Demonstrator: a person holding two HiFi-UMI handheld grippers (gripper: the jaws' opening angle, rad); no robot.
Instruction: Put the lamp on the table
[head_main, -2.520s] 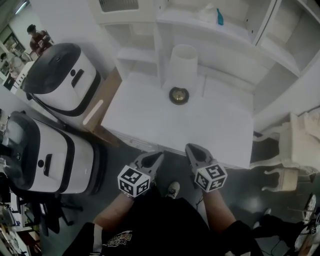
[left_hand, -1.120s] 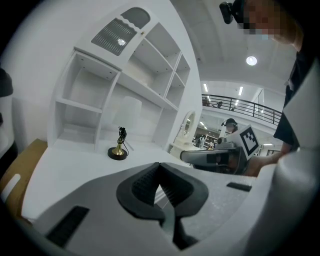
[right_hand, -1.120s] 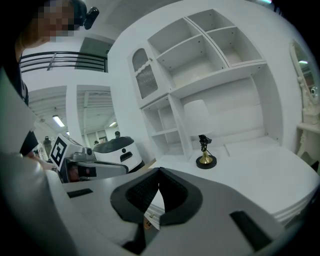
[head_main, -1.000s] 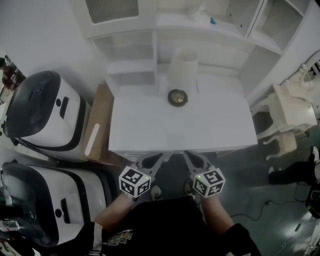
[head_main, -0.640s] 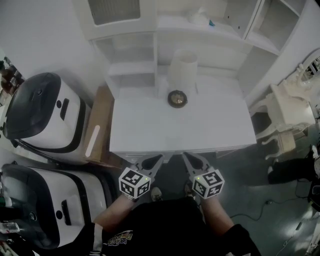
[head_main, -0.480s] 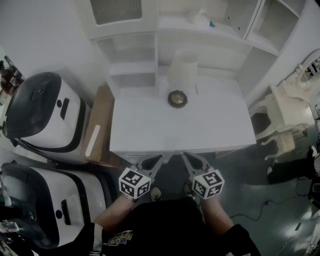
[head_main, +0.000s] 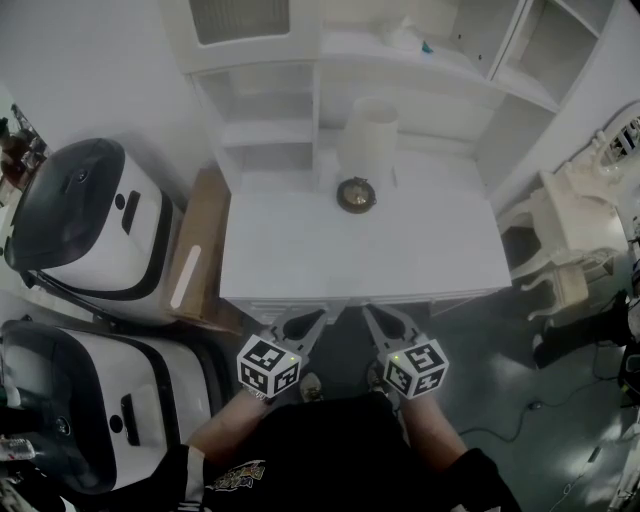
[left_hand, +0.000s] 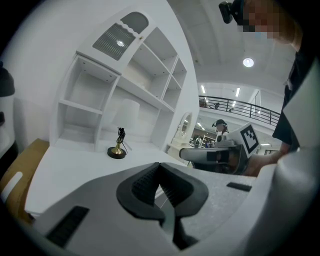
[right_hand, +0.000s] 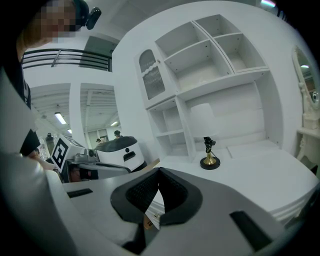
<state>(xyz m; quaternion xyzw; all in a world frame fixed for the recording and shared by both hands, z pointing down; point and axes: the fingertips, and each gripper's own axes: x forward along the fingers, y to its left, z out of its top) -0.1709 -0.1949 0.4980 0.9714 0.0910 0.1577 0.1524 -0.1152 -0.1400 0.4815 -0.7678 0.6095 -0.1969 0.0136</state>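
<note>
A small lamp base (head_main: 356, 194) with a dark round foot and brass stem stands at the back middle of the white table (head_main: 300, 260). It also shows in the left gripper view (left_hand: 117, 150) and the right gripper view (right_hand: 209, 159). A white lampshade (head_main: 367, 135) stands apart, just behind it against the shelf unit. My left gripper (head_main: 308, 322) and right gripper (head_main: 376, 318) hover side by side at the table's front edge, well short of the lamp. Both are shut with nothing between the jaws (left_hand: 159, 167) (right_hand: 159, 172).
A white shelf unit (head_main: 420, 60) rises behind the table. Two large white-and-black machines (head_main: 75, 205) (head_main: 95, 400) stand at the left, with a brown board (head_main: 195, 255) leaning beside the table. A white ornate chair (head_main: 565, 240) stands at the right.
The view has swung square onto the table since the earliest frame. Over the last second both grippers stay shut at the front edge and the lamp has not moved.
</note>
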